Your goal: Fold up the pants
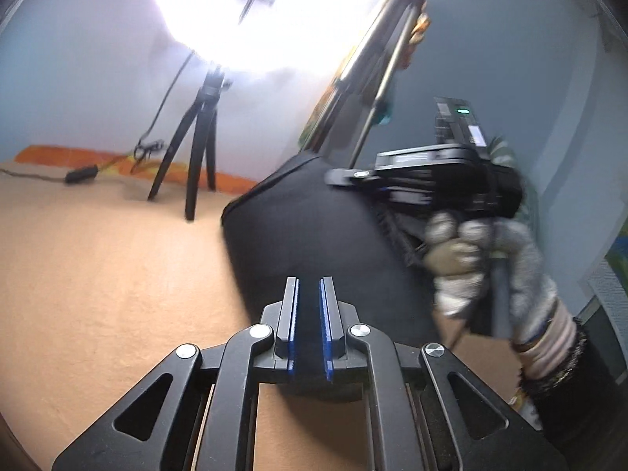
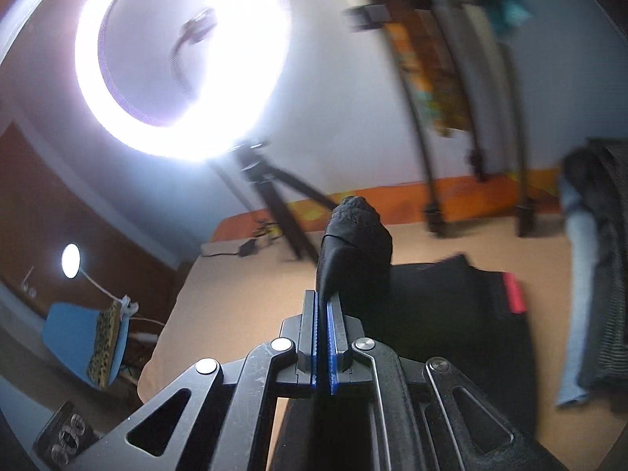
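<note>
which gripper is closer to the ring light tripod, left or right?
Hard to call, probably left. The left gripper holds the black pants with the tripod left of the cloth's near edge. The right gripper pinches a raised bunch, tripod beyond.

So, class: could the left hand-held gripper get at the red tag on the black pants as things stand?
Probably not directly: the left hand-held gripper is shut on the black pants, and the red tag doesn't show in its view. It would have to let go first.
</note>
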Motion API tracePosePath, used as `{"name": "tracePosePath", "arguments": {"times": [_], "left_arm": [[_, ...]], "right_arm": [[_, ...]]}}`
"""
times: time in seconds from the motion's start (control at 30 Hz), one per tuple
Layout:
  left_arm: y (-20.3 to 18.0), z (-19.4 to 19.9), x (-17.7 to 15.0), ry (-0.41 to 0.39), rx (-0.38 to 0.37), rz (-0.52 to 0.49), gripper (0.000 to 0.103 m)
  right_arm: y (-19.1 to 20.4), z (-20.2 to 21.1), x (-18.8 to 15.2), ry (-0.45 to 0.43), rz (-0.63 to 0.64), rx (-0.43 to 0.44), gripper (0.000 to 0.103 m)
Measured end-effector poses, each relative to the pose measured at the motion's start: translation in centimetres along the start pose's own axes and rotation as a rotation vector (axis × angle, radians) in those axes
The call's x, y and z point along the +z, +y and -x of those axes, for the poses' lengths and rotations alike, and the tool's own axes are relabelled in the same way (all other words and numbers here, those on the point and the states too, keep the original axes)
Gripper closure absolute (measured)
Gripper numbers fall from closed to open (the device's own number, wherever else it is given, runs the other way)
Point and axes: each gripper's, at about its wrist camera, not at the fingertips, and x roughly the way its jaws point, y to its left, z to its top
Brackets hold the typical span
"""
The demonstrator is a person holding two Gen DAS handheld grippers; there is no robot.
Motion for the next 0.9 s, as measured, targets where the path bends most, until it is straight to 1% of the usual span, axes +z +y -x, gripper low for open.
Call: {"name": "tracePosePath", "arguments": {"times": [0.03, 0.13, 0.37, 0.43, 0.5, 0.57, 0.63, 0.8, 0.9], "left_arm": [[0.1, -0.6, -0.2, 0.01, 0.007, 0.006, 0.094], [-0.4, -3.1, -1.0, 0.06, 0.021, -0.017, 0.094], [-3.6, -8.0, -2.4, 0.16, 0.001, -0.111, 0.094], [-3.8, -9.3, -2.8, 0.188, -0.002, -0.124, 0.094], [-4.0, -10.2, -3.4, 0.219, -0.013, -0.126, 0.094], [-4.0, -11.2, -3.9, 0.244, -0.008, -0.146, 0.095], [-3.9, -11.8, -4.2, 0.255, -0.005, -0.158, 0.095], [-4.5, -11.9, -4.5, 0.258, 0.011, -0.187, 0.095], [-5.3, -12.0, -4.6, 0.255, 0.03, -0.217, 0.095]], "right_arm": [[-1.3, 0.3, 0.0, 0.002, -0.015, -0.005, 0.101], [-4.4, 0.6, 0.0, 0.011, -0.034, -0.046, 0.101], [-9.6, -0.3, 0.9, 0.021, -0.059, -0.137, 0.101], [-10.9, -0.6, 1.1, 0.026, -0.059, -0.156, 0.101], [-11.6, -1.0, 1.1, 0.027, -0.057, -0.171, 0.101], [-12.6, -1.5, 1.2, 0.035, -0.06, -0.18, 0.101], [-13.2, -2.0, 1.0, 0.046, -0.056, -0.188, 0.101], [-14.0, -3.1, 0.7, 0.059, -0.036, -0.207, 0.101], [-13.9, -3.6, 0.4, 0.065, -0.009, -0.245, 0.101]]}}
